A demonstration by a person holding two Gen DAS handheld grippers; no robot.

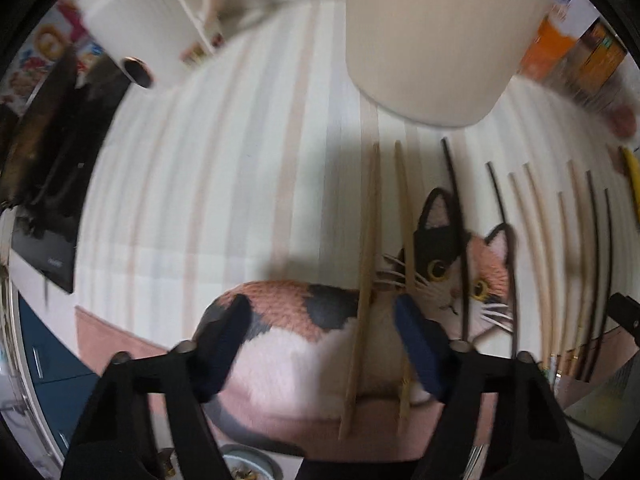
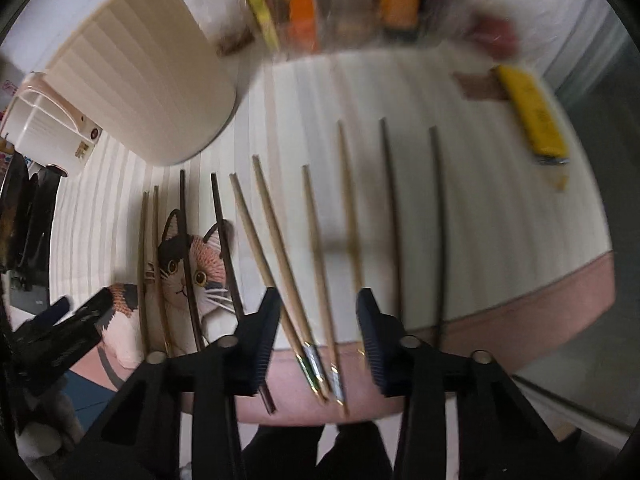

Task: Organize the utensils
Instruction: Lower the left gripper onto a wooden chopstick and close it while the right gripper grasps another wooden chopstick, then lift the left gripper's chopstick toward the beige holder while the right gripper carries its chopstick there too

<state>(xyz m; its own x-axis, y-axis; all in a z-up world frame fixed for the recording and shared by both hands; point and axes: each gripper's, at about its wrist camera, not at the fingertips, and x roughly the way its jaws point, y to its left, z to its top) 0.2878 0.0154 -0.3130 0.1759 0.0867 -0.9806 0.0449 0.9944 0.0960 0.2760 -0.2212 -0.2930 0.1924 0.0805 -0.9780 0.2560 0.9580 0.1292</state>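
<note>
Both of my tongs point steeply down at a row of chopsticks lying side by side on the striped cream placemat (image 2: 500,240) with the calico cat picture, spread over the worktop.

My right tongs (image 2: 318,338) stand part open, nothing pinched. Directly between their tips lie two pale bamboo chopsticks with banded ends (image 2: 316,364), long axes running straight away from me, in line with the tongs rather than across the gap. So a closing squeeze should gather them sideways.

My left tongs (image 1: 320,332) gape wider, also empty. A plain tan wooden pair (image 1: 366,280) lies inside their gap, one stick near the middle and the other close against the inner face of the right finger (image 1: 416,344), again running lengthwise away from me.

Further out, past the stick tips, stands the ribbed cream plastic utensil holder (image 1: 432,40), ahead and slightly right of my left tongs, so I judge the left hand the nearer to it.
</note>
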